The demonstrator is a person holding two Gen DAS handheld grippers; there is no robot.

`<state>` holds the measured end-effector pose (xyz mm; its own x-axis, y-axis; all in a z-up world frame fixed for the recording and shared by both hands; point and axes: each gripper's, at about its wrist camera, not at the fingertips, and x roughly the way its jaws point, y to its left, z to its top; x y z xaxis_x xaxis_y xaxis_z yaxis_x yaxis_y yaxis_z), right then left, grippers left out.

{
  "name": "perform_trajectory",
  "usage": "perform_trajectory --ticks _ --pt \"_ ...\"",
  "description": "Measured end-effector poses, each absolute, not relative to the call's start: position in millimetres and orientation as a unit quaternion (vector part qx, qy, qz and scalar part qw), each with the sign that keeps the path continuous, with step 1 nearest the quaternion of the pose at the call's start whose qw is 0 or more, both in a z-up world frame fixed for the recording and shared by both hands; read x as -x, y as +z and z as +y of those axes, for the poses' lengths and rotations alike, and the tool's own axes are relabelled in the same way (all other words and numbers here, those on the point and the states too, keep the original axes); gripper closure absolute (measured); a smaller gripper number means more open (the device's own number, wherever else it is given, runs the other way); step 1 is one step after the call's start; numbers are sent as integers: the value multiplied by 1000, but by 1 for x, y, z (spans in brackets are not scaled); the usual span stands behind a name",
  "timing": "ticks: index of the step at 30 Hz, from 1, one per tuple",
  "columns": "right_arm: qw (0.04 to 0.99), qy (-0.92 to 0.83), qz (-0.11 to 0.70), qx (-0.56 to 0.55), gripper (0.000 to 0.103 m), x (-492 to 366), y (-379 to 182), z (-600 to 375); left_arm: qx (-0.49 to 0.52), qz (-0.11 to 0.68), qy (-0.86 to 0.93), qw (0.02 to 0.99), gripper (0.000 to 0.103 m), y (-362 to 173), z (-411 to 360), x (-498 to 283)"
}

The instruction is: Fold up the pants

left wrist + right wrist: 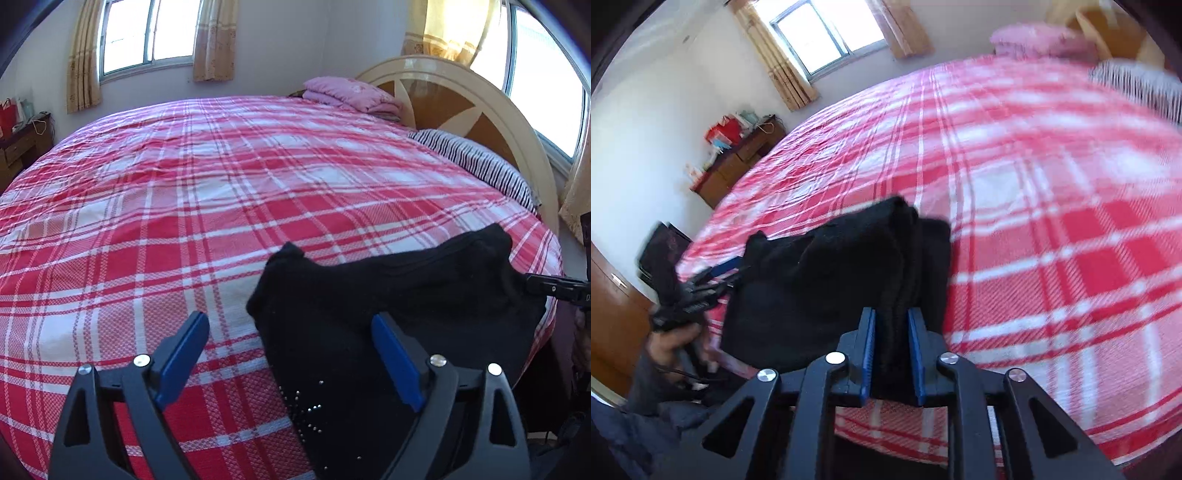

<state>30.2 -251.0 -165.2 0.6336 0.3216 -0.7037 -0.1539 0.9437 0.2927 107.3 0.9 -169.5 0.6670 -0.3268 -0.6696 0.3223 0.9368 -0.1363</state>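
Red-and-white plaid covers the bed [221, 192], by far the biggest thing in view, with a pink folded quilt [351, 96] at its far corner by the headboard [461, 107] and a striped pillow [476, 162] along the headboard edge. Most of the bedspread lies bare toward the far edge and the foot edge, so there is ample room to lay cloth out.

Black pants [388, 302] sit bunched at the near edge of the bed, close to the headboard-side corner, partly draped over that edge. The step in hand looks like an early one: gathering and spreading the garment before any fold.

Right gripper [891, 354] is clenched on a thick bundle of the black cloth. Left gripper [291, 354] is released, jaws wide, with one finger over the pants and nothing between them. Next it probably needs to grasp a free end, likely the waistband or a cuff, and draw the pants inward, away from the near edge, where they could slide off.
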Motion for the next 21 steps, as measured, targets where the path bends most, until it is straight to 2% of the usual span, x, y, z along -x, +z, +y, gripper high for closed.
perform_trajectory --ticks 3,6,9,13,16,21 --pt "913 144 370 -97 73 -32 -143 -244 7 349 -173 921 7 -162 3 -109" --pt "905 207 354 -113 56 -44 -132 -228 -8 340 -163 926 5 -159 0 -118" --pt "885 250 367 -137 56 -68 -143 -216 -22 354 -142 924 4 -166 0 -129" --pt "865 191 423 -189 57 -102 -182 -234 -8 375 -144 916 2 -182 7 -140" --pt "850 210 419 -241 58 -101 -188 -252 26 383 -149 911 0 -190 14 -145" --pt "860 203 410 -224 57 -92 -181 -252 31 384 -144 912 0 -186 14 -137"
